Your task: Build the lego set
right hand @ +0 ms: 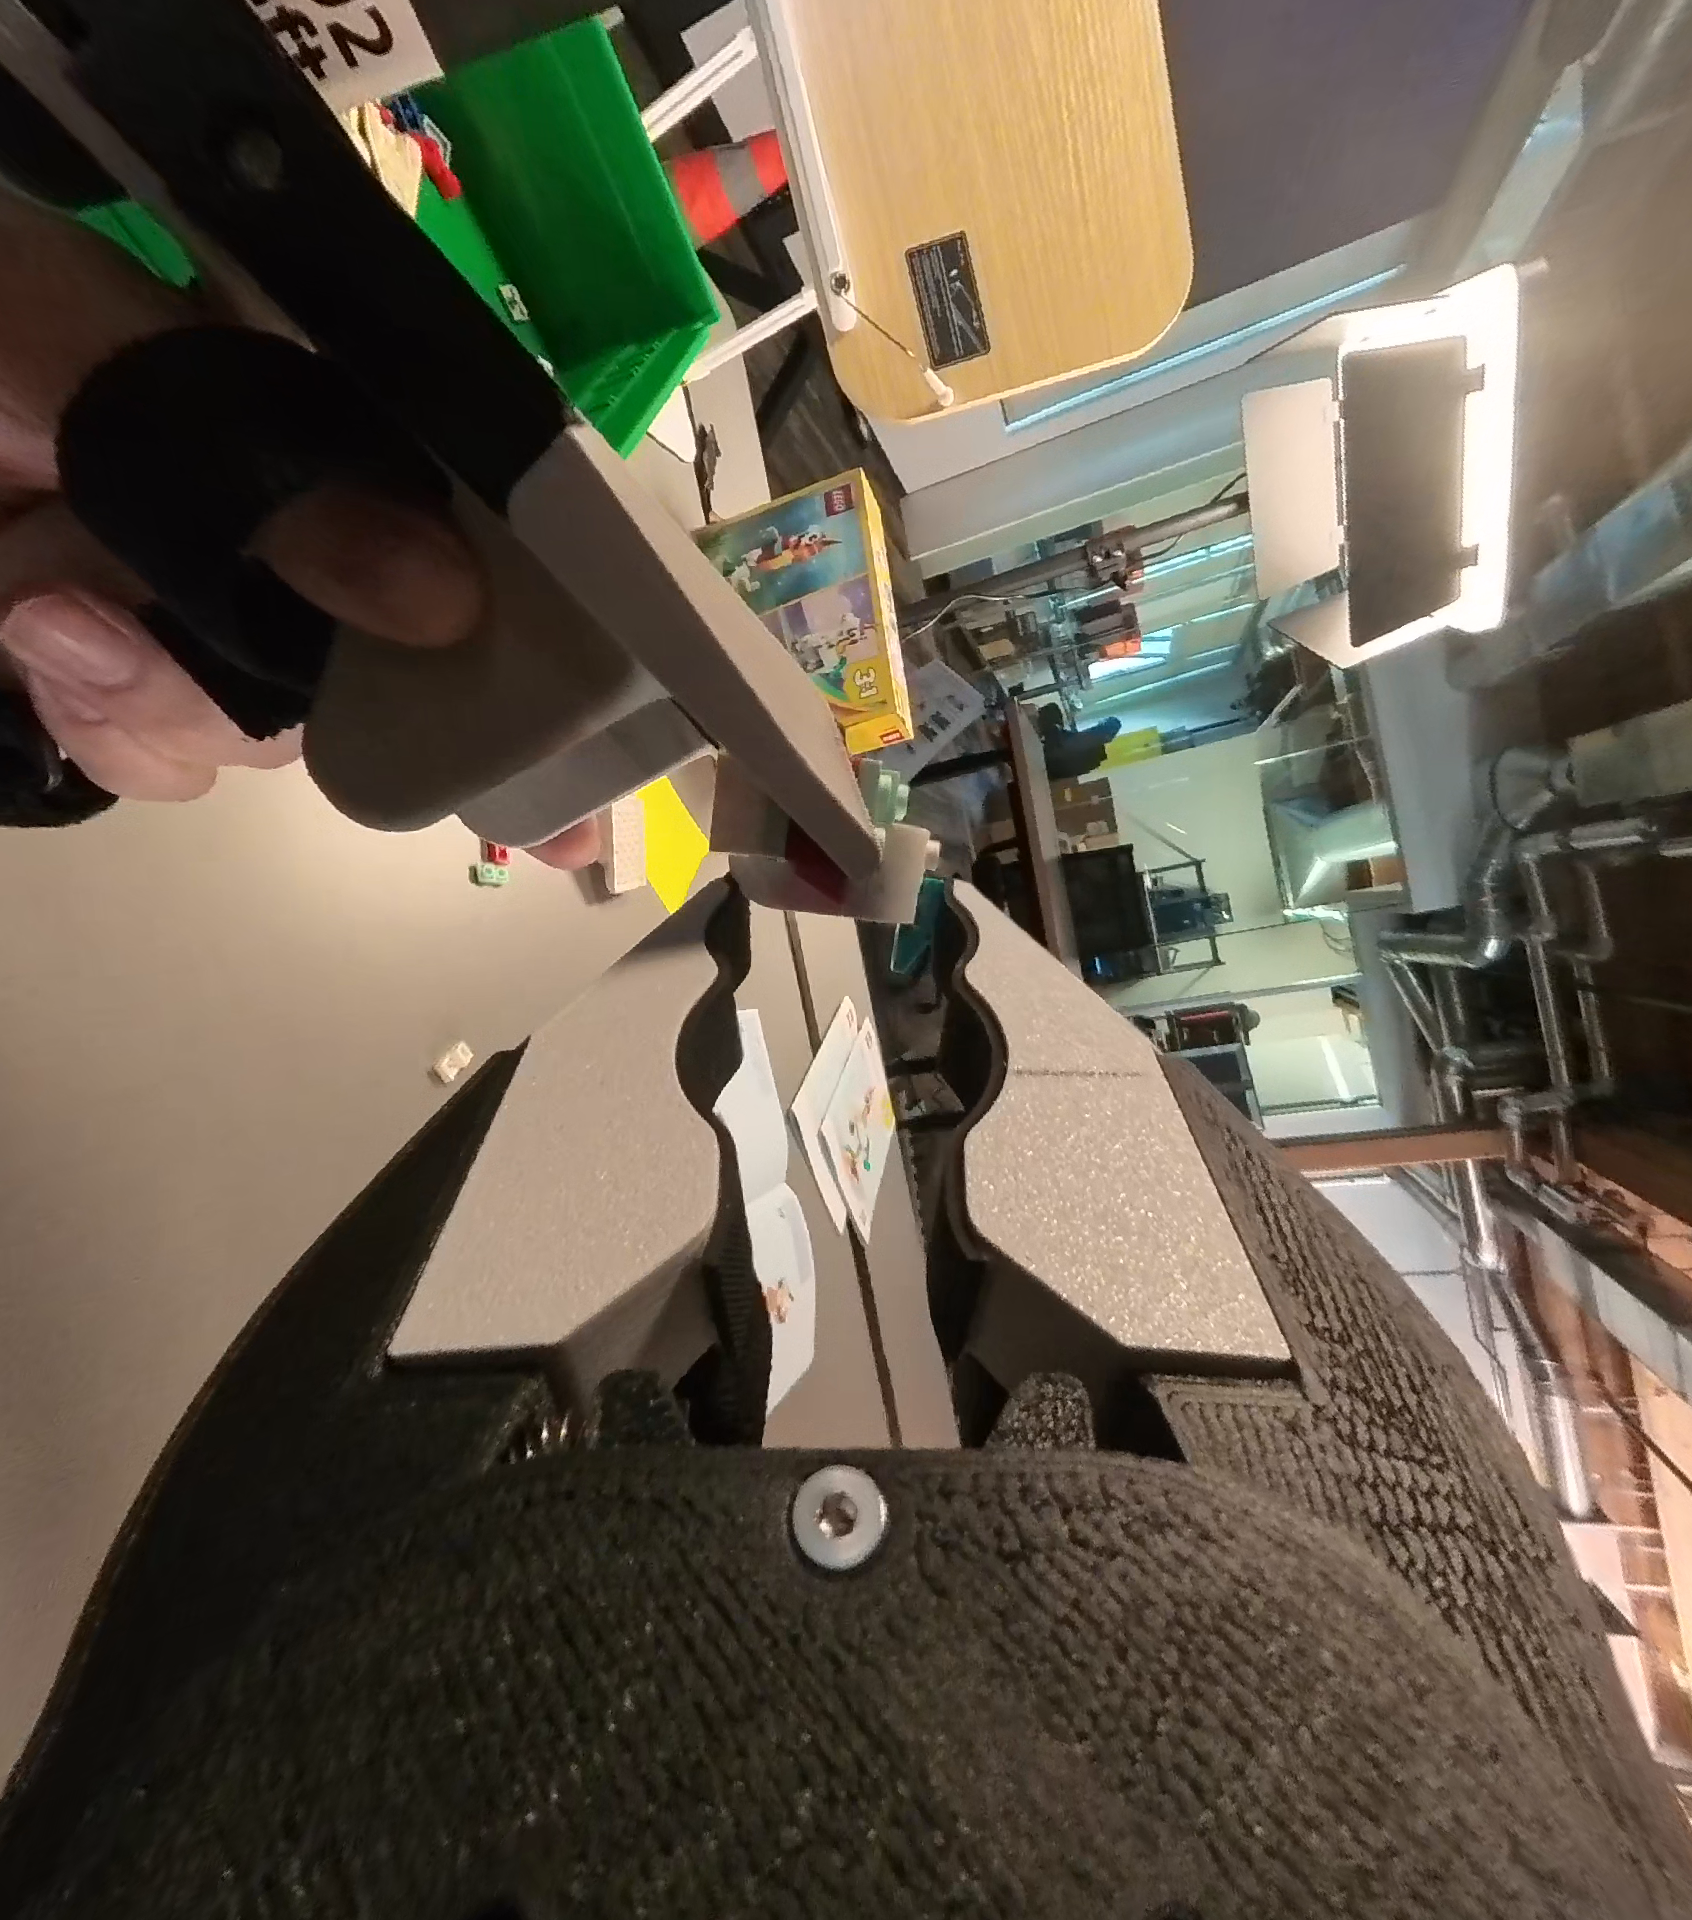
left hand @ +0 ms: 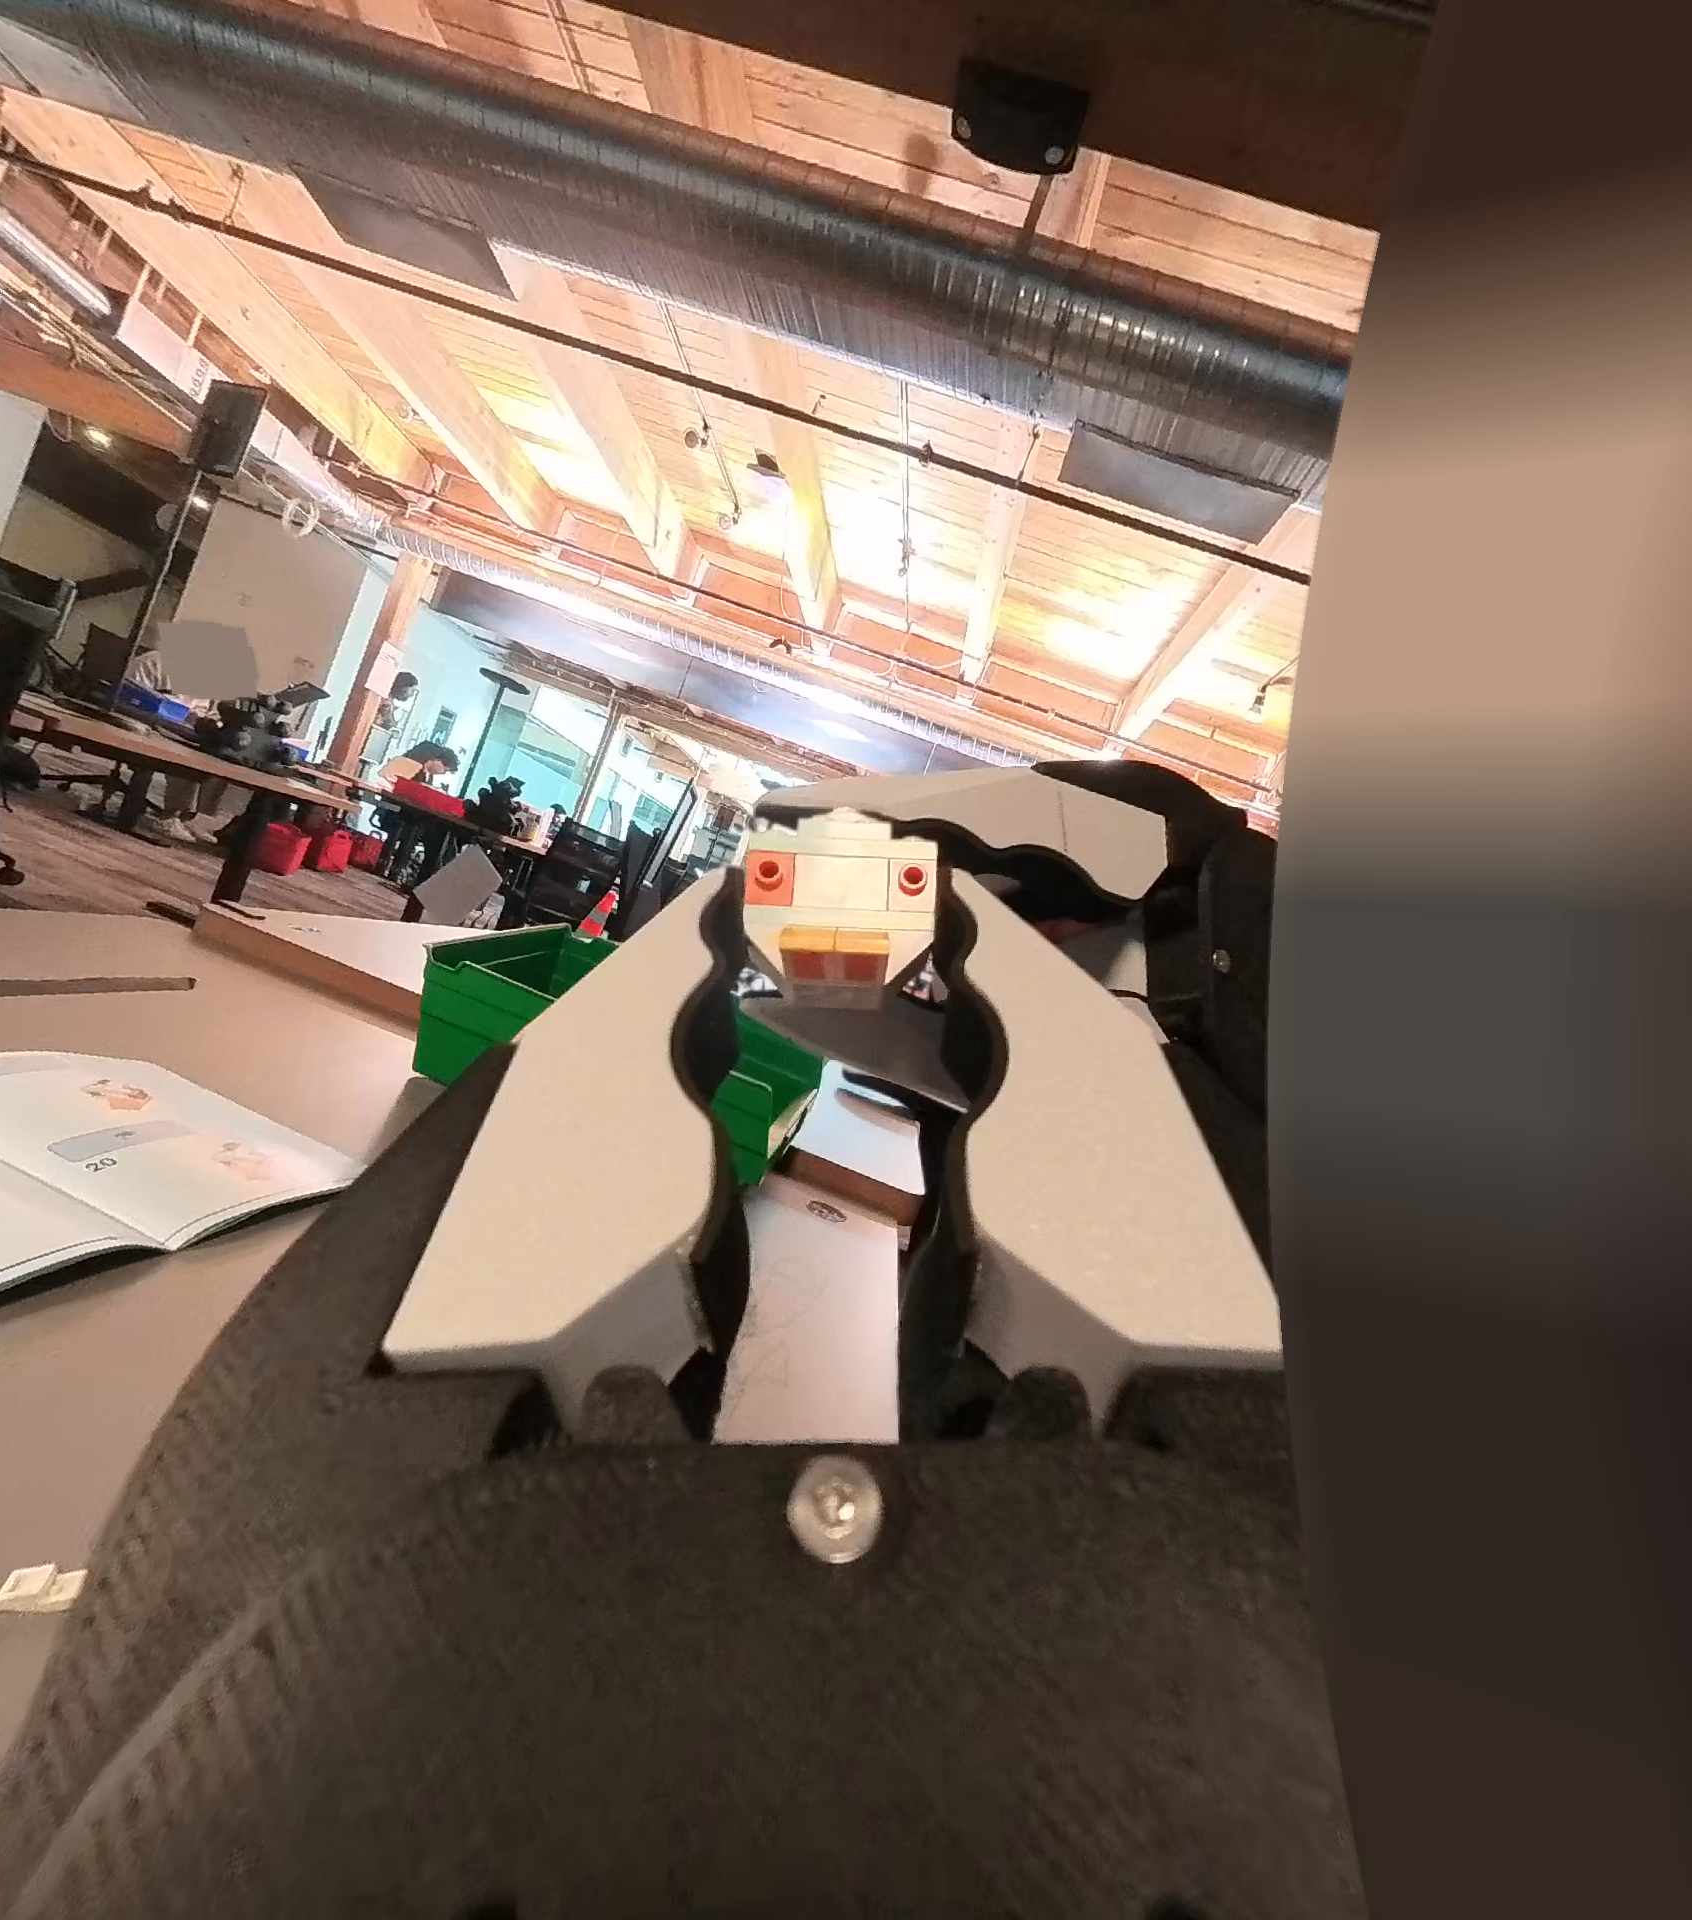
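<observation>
While the left gripper (left hand: pixel 837 925) pinches the small white-and-red brick assembly (left hand: pixel 837 914) at its fingertips, the right gripper (right hand: pixel 837 914) meets it with jaws narrowly parted — a skewed push could pop bricks onto the grey tabletop (left hand: pixel 229 1330) near the open instruction booklet (left hand: pixel 83 1164).

Two close wrist views along the jaws — right rolled sideways — shared green bin (left hand: pixel 499 987).

Open-plan workshop: exposed ducts (left hand: pixel 925 249), timber ceiling (left hand: pixel 821 499), long worktables (left hand: pixel 198 748).
</observation>
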`<state>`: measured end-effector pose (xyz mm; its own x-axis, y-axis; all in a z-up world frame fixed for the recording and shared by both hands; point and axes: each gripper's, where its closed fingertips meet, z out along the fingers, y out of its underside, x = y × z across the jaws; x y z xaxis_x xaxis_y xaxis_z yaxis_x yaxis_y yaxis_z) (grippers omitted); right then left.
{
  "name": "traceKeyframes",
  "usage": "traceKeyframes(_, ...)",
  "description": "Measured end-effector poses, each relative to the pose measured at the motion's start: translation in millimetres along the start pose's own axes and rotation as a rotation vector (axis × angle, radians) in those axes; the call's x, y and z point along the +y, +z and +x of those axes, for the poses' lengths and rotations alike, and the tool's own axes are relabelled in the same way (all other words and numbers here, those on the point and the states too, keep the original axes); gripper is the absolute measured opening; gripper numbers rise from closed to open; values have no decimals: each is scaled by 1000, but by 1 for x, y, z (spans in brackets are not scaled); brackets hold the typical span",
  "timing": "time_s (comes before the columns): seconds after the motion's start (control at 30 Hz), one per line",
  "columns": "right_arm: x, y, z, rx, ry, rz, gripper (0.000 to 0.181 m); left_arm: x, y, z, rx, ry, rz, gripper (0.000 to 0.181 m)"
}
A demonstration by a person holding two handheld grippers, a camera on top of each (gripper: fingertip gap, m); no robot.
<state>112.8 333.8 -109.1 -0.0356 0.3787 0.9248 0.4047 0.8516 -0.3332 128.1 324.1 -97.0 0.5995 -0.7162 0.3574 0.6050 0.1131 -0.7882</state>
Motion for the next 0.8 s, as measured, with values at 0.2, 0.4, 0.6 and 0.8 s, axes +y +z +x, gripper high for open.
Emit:
traceKeyframes(0.2, -1, 1, -1, 4, -11, -3, 35, 0, -1, 0, 1, -7, 6, 35)
traceKeyframes(0.4, -20, 1, 5, -9, 200, 113, 57, -24, 0, -4, 108, -478, 151, 35)
traceKeyframes(0.6, -40, -11, 22, 33, 251, 224, 58, -42, -1, 5, 219, -738, 216, 35)
traceKeyframes(0.8, -49, -16, 28, 20, 249, 285, 46, -46, 2, 23, 271, -707, 186, 35)
